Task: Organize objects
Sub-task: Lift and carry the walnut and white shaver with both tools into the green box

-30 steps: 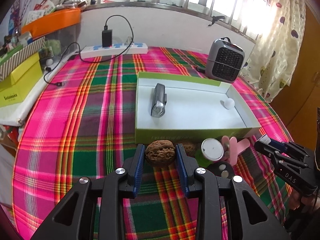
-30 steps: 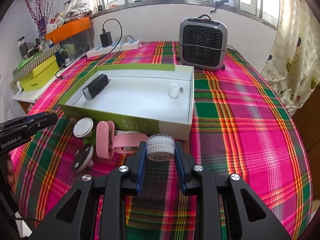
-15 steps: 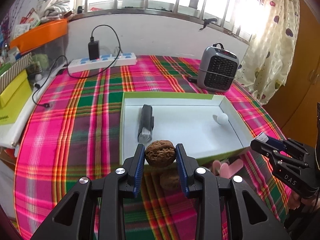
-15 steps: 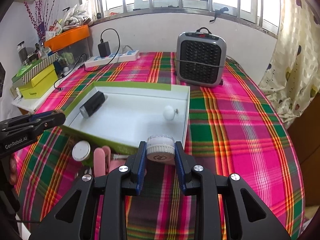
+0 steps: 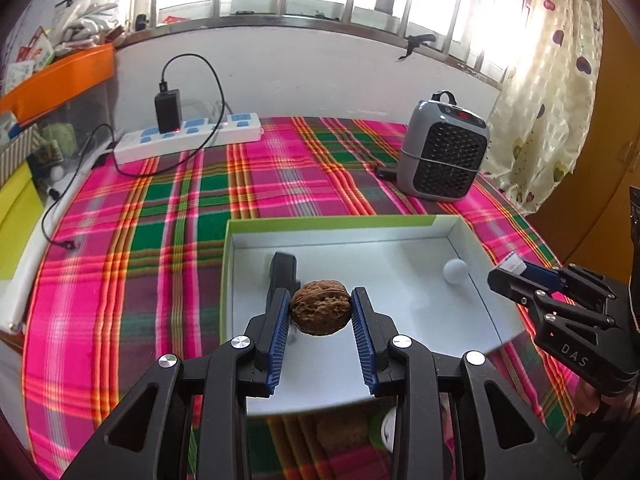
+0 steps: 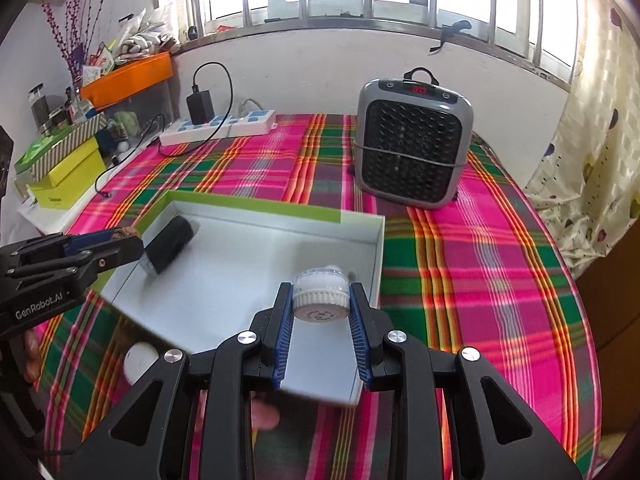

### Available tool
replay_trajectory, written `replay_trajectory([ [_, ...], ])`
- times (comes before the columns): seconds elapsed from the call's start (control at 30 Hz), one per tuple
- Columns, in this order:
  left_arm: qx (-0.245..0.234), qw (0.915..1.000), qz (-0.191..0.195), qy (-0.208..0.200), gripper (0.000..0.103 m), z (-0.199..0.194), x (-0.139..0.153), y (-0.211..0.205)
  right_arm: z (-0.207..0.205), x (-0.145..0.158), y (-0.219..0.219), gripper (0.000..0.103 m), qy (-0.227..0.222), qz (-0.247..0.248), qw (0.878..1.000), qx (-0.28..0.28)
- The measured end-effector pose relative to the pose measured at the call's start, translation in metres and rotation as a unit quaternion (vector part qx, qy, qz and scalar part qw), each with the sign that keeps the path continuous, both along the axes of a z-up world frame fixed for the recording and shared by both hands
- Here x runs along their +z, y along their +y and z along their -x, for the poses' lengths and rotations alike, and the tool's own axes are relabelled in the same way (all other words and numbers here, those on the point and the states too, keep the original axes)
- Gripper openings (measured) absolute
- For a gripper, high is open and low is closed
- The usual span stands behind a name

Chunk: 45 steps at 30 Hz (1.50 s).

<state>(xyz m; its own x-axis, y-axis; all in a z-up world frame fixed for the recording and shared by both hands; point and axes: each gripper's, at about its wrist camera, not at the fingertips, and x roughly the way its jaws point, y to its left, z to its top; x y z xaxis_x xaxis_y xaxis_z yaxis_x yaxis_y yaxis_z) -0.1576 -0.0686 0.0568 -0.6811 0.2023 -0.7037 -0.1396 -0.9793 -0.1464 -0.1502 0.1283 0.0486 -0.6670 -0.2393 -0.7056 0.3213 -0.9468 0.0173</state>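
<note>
My left gripper (image 5: 320,310) is shut on a brown walnut (image 5: 320,312) and hovers over the near left part of the green-edged white box (image 5: 332,222). Inside the box lie a black cylindrical device (image 5: 283,270) and a small white ball (image 5: 455,270). My right gripper (image 6: 320,304) is shut on a small white round jar (image 6: 320,300) above the box's near right corner (image 6: 376,240). Each gripper shows in the other's view: the right gripper (image 5: 516,276) at the right edge, the left gripper (image 6: 120,240) at the left edge. A second walnut (image 5: 340,432) lies on the cloth below my left gripper.
A grey fan heater (image 6: 412,144) stands behind the box at the right. A white power strip (image 5: 188,138) with a black charger and cable lies at the back left. Boxes and an orange tray (image 6: 128,78) crowd the left shelf. A white round lid (image 6: 138,360) lies on the plaid cloth.
Both grippers have moved forward and slightly up, from in front of the box to over it, each still holding its object. The loose items on the cloth have dropped below the fingers.
</note>
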Motion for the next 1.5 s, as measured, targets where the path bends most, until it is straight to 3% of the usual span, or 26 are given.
replay_trajectory([
  [0.63,-0.017,0.9991,0.024,-0.029,0.029,0.062,-0.023,0.017,0.064,-0.026,-0.014,0.029,-0.035,-0.025,0.999,-0.001],
  [1.5,-0.022,0.9974,0.059,-0.034,0.029,0.075,-0.036,0.032,0.072,-0.038,-0.025,0.029,-0.04,-0.055,0.998,0.011],
])
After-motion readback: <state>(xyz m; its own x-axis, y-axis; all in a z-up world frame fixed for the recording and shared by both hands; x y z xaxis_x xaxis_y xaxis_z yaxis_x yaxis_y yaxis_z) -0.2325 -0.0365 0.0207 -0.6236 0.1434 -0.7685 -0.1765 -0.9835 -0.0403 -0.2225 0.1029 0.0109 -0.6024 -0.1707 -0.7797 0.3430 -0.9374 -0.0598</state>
